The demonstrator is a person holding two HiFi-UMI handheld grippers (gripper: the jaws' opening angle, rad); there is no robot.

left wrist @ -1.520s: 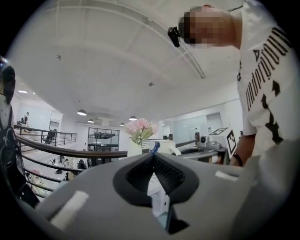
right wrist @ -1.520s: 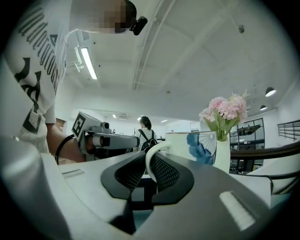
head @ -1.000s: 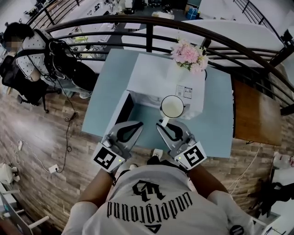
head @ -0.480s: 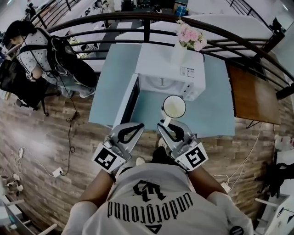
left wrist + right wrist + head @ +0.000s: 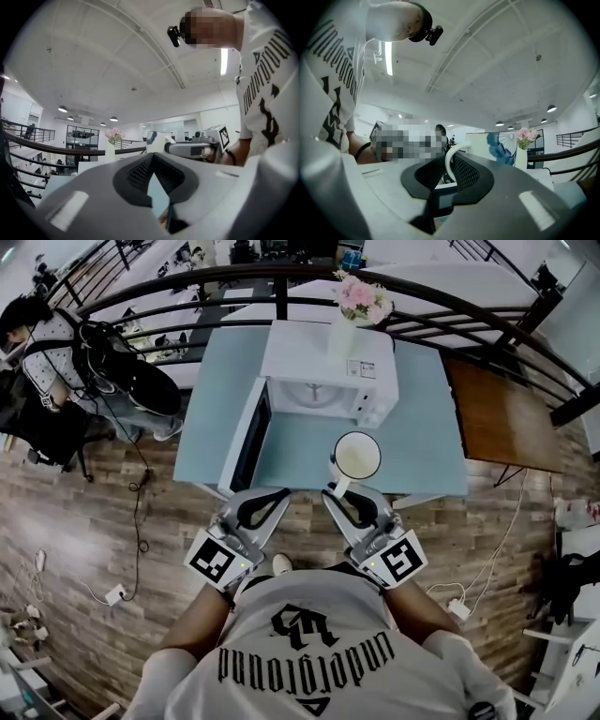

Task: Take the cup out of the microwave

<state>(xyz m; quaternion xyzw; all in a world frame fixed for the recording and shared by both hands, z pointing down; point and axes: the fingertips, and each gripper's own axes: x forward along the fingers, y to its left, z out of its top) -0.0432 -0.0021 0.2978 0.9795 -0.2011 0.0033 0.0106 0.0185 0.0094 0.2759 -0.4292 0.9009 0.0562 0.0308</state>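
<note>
A white cup [image 5: 357, 456] hangs upright over the front part of the light blue table [image 5: 427, 427], outside the white microwave [image 5: 323, 362]. My right gripper [image 5: 335, 491] is shut on the cup's handle, and in the right gripper view the white handle [image 5: 448, 164] curves up between the pads. The cup's side carries a blue drawing [image 5: 502, 147]. The microwave door [image 5: 246, 432] stands open to the left. To the left of the cup, my left gripper [image 5: 283, 493] is level, with its fingertips together [image 5: 153, 154] and nothing in them.
A vase of pink flowers [image 5: 352, 310] stands on top of the microwave. A dark curved railing [image 5: 187, 287] runs behind the table. A brown wooden table [image 5: 492, 409] is at the right. A seated person [image 5: 56, 352] is at the far left, on the wood floor.
The cup has come away from the microwave's mouth toward me, over the table's front. Both grippers drew back together, and the table and microwave now sit farther off in the head view.
</note>
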